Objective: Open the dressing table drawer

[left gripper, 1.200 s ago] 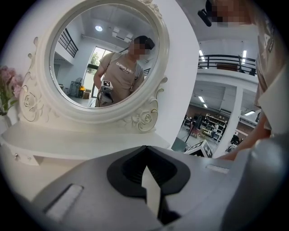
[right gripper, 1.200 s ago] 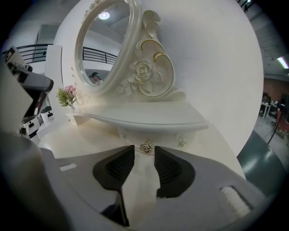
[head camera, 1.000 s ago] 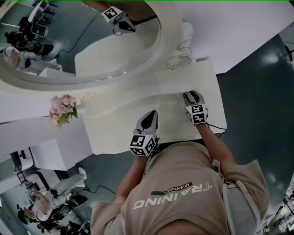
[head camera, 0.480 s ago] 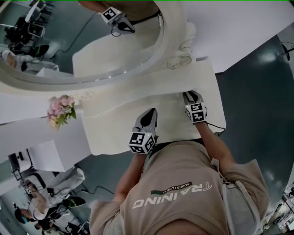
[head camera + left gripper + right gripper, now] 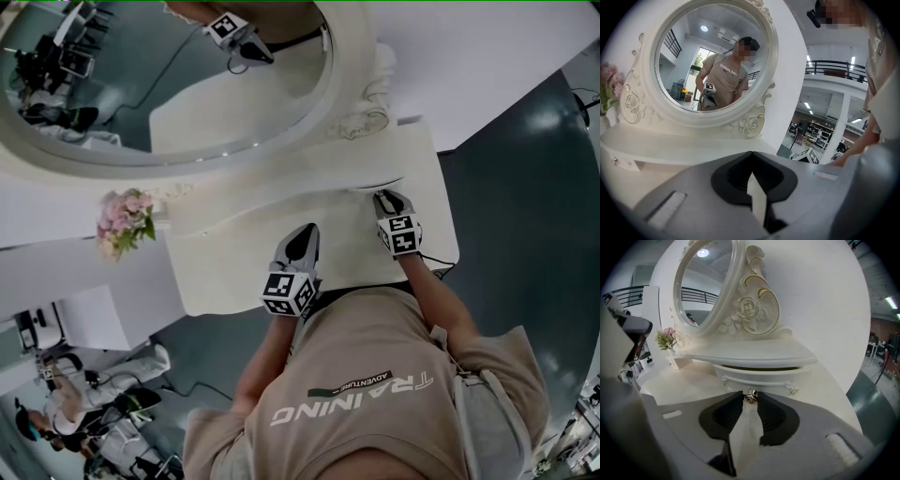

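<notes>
The white dressing table (image 5: 244,267) carries an oval mirror (image 5: 187,94) and a small curved drawer (image 5: 759,376) under a shelf. A dark gap shows along the drawer's top edge. In the right gripper view, my right gripper (image 5: 750,400) is shut on the drawer's small metal knob (image 5: 750,396), pinched between the black pads. From the head view, the right gripper (image 5: 388,199) points at the shelf's front. My left gripper (image 5: 302,237) hovers over the tabletop near the front edge, shut with nothing in it (image 5: 751,154).
A vase of pink flowers (image 5: 124,221) stands at the table's left end. Two more small handles (image 5: 793,390) flank the knob on the drawer front. The person's torso (image 5: 375,394) is close against the table's front edge. Dark floor (image 5: 525,187) lies to the right.
Both grippers stay where they were over the table. Only the head view has shifted slightly.
</notes>
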A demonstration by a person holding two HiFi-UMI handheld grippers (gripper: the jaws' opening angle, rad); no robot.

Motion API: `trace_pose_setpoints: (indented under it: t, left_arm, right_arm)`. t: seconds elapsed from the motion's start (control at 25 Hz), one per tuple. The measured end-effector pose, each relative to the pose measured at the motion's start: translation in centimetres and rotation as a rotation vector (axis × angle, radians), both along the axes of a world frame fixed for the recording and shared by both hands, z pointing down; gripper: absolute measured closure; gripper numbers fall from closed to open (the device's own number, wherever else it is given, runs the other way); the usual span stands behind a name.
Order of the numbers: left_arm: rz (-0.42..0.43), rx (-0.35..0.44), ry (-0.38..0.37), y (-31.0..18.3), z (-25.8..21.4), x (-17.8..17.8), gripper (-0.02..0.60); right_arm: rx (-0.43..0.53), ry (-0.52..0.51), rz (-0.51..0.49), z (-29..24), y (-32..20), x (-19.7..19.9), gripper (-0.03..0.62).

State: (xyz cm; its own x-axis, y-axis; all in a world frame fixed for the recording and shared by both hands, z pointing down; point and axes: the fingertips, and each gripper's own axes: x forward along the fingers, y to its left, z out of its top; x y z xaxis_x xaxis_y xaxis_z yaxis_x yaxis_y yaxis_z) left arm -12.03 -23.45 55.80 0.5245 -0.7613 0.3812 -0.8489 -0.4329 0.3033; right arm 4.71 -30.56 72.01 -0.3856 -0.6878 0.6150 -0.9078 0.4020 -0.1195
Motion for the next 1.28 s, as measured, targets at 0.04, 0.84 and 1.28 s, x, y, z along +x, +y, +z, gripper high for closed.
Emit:
trace_pose_setpoints:
  t: [0.04,0.84,1.28]
  left_arm:
    - [0.0,0.0,0.0,0.2,0.1,0.0,0.563]
    - [-0.013,-0.003,0.009,3.5,0.2,-0.1,0.563]
    - [-0.026,0.008,0.006,4.2,0.3,-0.2,0.563]
  right_arm:
    - [-0.004,0.0,-0.001,0.1,0.3,0.0,0.496]
    - [-0.005,-0.006,-0.004,0.4,3.5,0.4,0.494]
    - [-0.019,-0.018,-0.023,-0.1,5.3,1.3,0.485]
